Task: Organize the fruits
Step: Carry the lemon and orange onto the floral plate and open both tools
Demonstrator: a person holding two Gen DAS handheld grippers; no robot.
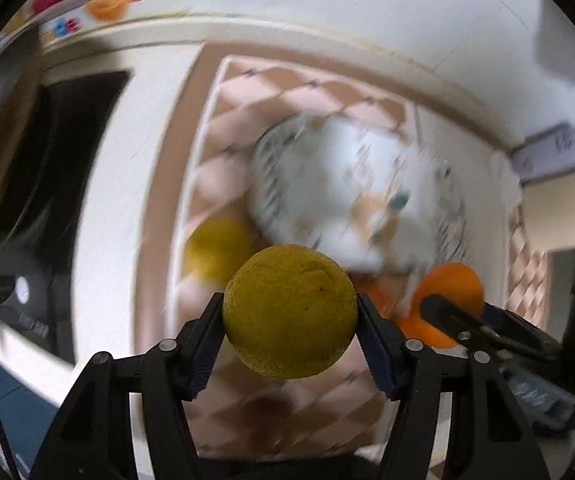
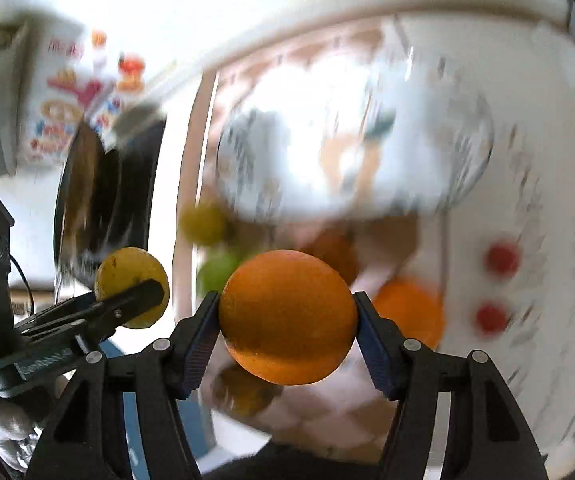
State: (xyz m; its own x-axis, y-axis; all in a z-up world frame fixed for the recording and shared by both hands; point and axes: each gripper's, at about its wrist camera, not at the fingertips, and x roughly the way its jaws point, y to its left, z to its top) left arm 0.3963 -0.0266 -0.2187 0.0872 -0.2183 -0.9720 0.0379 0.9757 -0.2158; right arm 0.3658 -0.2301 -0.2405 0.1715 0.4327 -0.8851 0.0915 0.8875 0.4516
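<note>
My left gripper point(image 1: 289, 300) is shut on a yellow citrus fruit point(image 1: 289, 320), held above the checked pink mat point(image 1: 247, 92). My right gripper point(image 2: 287, 300) is shut on an orange point(image 2: 287, 320), also lifted off the mat. Each view shows the other gripper from the side: the right gripper point(image 1: 439, 308) with its orange point(image 1: 453, 284) at the right edge, and the left gripper point(image 2: 135, 292) with its yellow fruit point(image 2: 127, 268) at the left. A white patterned bowl point(image 1: 263, 184) lies blurred beyond both.
More fruit stays on the mat: a yellow one point(image 1: 215, 248), a green one point(image 2: 219, 272), another orange point(image 2: 411, 312). Two small red things point(image 2: 501, 260) lie to the right. A dark pan point(image 2: 99, 200) and a black hob point(image 1: 59, 200) stand at the left.
</note>
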